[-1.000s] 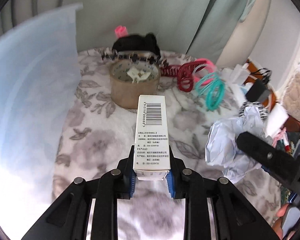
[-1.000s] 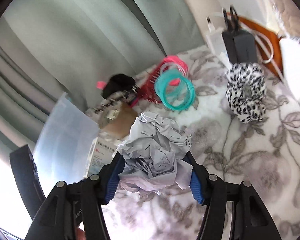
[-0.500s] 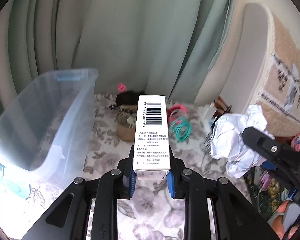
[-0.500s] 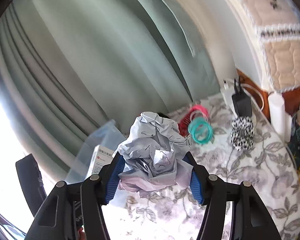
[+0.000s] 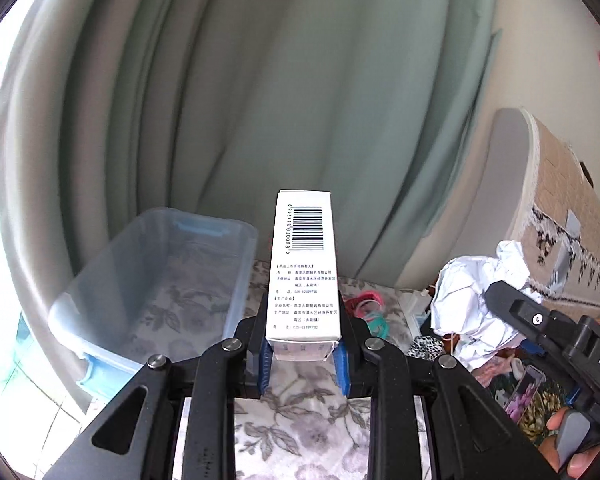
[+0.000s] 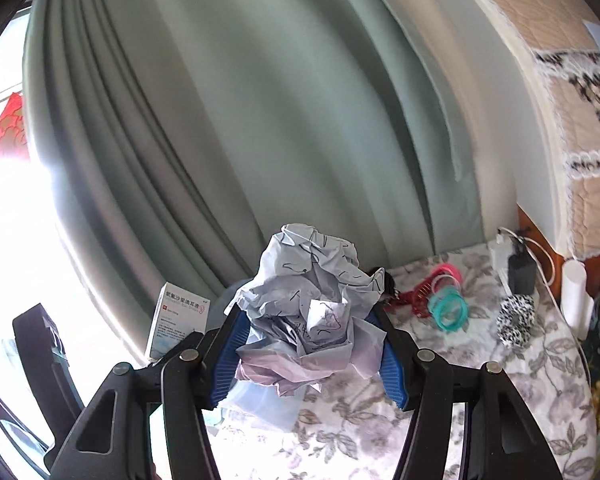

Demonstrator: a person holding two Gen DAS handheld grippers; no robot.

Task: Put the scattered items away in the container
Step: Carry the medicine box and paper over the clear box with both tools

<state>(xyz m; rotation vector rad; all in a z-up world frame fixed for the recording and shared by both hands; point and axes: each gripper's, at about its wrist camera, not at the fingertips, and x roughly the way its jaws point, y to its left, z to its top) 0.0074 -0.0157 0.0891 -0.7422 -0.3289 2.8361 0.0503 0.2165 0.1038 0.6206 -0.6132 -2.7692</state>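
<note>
Aloft | white box (image 5: 305, 264) is clamped by left gripper (image 5: 303, 356) | crumpled paper (image 6: 312, 312) is clenched by right gripper (image 6: 306, 354) | clear bin (image 5: 156, 280) is seen at lower left

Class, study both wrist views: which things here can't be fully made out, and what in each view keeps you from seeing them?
- Clear bin, left wrist view: near end cut off by glare and the tongs' frame.
- Items behind the white box, left wrist view: the box hides them.
- Small print on the box, both views: too small.
- Bin, right wrist view: hidden behind the crumpled paper.
- Hair items: too small to count.
</note>
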